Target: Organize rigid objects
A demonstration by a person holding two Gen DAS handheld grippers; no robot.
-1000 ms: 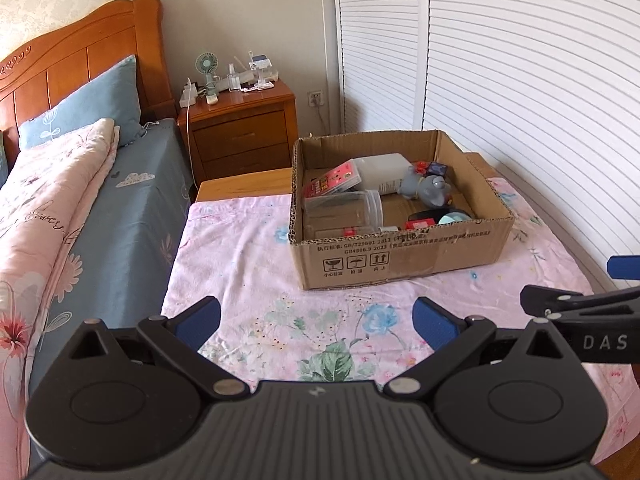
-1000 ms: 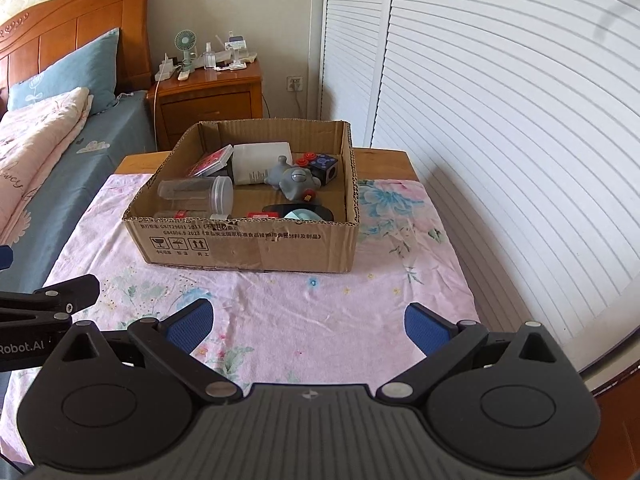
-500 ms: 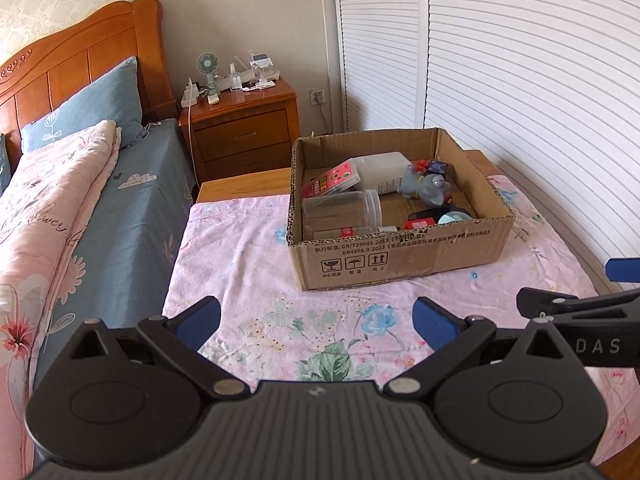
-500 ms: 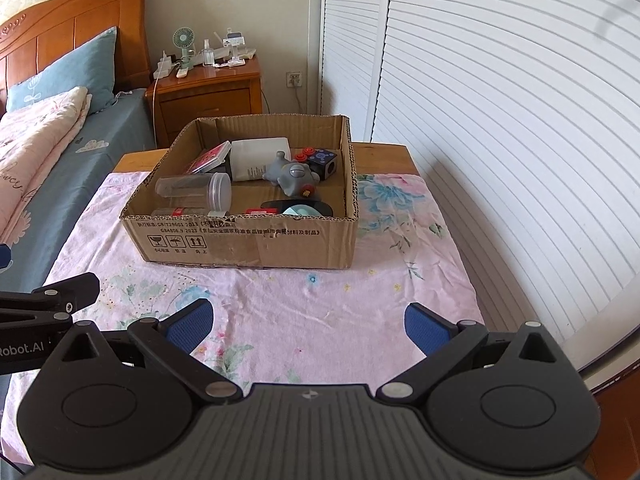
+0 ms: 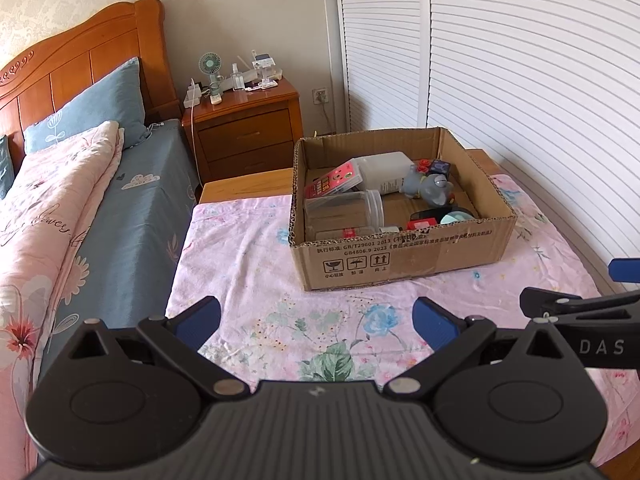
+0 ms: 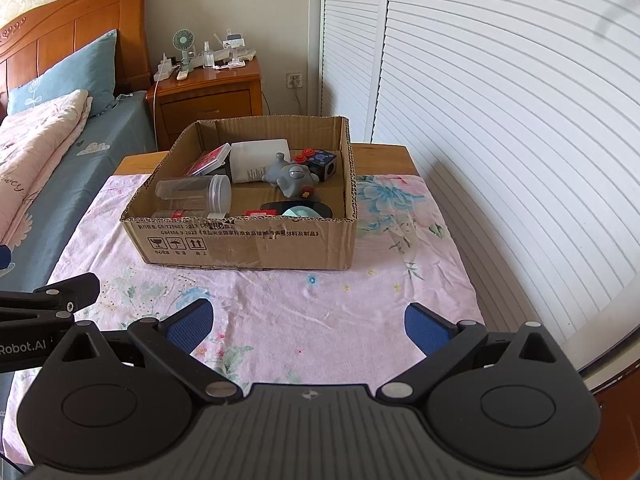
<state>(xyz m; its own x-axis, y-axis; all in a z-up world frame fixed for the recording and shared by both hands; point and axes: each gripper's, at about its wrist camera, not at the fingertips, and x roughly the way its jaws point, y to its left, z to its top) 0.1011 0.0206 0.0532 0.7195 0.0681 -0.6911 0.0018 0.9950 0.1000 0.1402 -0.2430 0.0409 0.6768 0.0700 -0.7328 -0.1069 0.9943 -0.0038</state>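
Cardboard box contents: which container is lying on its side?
The clear plastic jar at the box's left, lid pointing right. The white rectangular bottle behind it looks flat too, but it's opaque.

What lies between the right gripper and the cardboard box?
Only flowered pink cloth separates the right gripper from the cardboard box; nothing rests on that stretch in the right wrist view.

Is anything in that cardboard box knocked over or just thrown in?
Yes. In the cardboard box the clear plastic jar lies on its side, and the grey toy figure is tipped over against a white container that also lies flat. The items sit in a loose jumble, not sorted.
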